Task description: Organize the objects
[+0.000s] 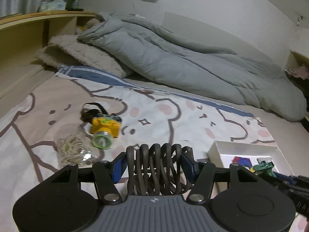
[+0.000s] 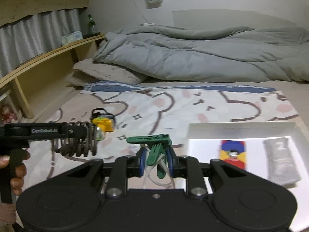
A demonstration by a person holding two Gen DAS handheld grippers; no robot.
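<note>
In the left wrist view my left gripper (image 1: 153,164) is shut on a dark coiled metal spring (image 1: 158,154), which sits upright between the blue pads. The right wrist view shows the same spring (image 2: 77,145) in the left gripper (image 2: 85,135), off to the left with a hand on the handle. My right gripper (image 2: 156,160) is shut on a bunch of green clips (image 2: 152,141) with a white cord hanging from them. Both are held above the bed. A white box (image 2: 241,125) lies to the right, holding a red, yellow and blue item (image 2: 233,152) and a grey roll (image 2: 281,160).
A yellow headlamp (image 1: 105,127) with a dark strap and a clear bag of coiled string (image 1: 73,150) lie on the bear-print sheet (image 1: 173,119). A grey duvet (image 1: 173,58) and a pillow (image 1: 81,54) fill the far side. A wooden shelf (image 2: 48,58) runs along the left.
</note>
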